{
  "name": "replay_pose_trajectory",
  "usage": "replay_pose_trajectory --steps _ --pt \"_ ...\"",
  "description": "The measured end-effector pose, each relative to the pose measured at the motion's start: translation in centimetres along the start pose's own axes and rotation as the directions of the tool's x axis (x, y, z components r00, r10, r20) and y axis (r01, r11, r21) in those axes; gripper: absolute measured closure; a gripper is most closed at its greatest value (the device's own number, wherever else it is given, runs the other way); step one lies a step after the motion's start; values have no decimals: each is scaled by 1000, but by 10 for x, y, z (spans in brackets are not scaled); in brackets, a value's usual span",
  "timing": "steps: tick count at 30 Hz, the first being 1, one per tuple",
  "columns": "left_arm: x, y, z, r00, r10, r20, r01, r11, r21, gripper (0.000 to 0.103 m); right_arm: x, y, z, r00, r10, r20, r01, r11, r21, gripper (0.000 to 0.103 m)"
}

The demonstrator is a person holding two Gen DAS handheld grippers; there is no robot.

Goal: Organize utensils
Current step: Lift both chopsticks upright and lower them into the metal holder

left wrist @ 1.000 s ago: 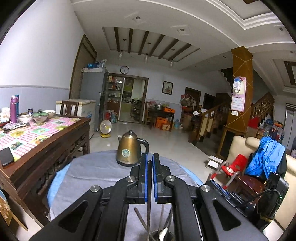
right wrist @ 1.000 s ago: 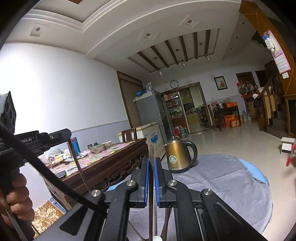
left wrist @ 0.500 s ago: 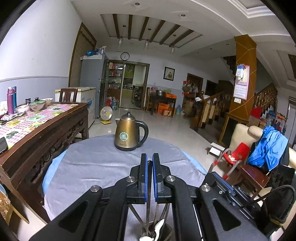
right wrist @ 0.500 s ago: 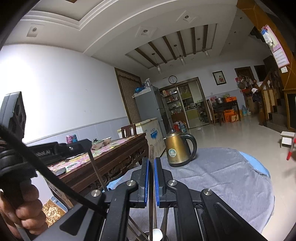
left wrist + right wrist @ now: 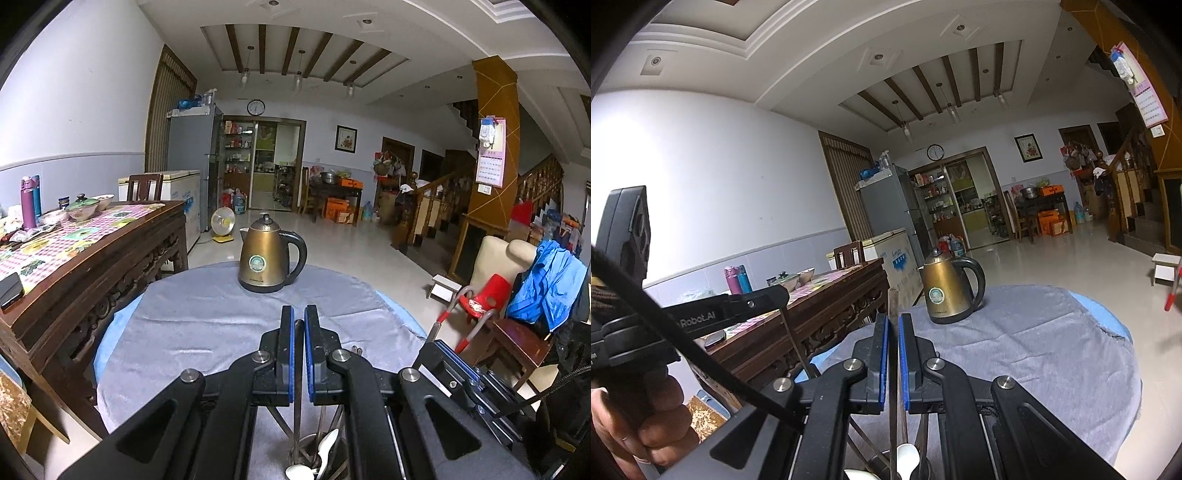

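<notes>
My left gripper [image 5: 299, 321] is shut on a thin chopstick [image 5: 297, 406] that runs down between the jaws into a metal utensil holder [image 5: 314, 459] just below. The holder contains white spoons [image 5: 327, 448] and several other utensils. My right gripper [image 5: 893, 319] is shut on a brown chopstick [image 5: 893, 302] that also points down into the same holder, where a white spoon [image 5: 907, 456] shows. The left gripper's body [image 5: 713, 317] appears at the left of the right wrist view, held by a hand [image 5: 646, 417].
A gold electric kettle [image 5: 264, 260] stands at the far side of the round table with a grey cloth [image 5: 207, 325]. A dark wooden table [image 5: 92, 251] with bowls and bottles stands to the left. A red child's chair [image 5: 480, 299] and an armchair are at the right.
Both grippers have tilted downward and lowered toward the holder, still shut on their chopsticks. More of the table and holder now shows in the left wrist view.
</notes>
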State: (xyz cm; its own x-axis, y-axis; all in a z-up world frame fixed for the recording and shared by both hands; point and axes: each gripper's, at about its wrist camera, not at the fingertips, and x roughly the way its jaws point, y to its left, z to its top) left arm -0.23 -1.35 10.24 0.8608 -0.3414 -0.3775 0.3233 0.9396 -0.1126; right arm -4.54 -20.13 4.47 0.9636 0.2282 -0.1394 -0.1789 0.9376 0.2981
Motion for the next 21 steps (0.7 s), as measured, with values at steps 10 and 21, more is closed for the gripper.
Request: replay_pose_trajectory --steps 10,21 --pt "6 1 -2 1000 0 -22 0 1000 -4 98 0 -1 -3 1000 -4 -11 4 1000 6 97" --pt "8 3 -3 1000 4 -29 -4 1000 -7 98 2 1 -2 1000 -7 -11 7 1000 7 97"
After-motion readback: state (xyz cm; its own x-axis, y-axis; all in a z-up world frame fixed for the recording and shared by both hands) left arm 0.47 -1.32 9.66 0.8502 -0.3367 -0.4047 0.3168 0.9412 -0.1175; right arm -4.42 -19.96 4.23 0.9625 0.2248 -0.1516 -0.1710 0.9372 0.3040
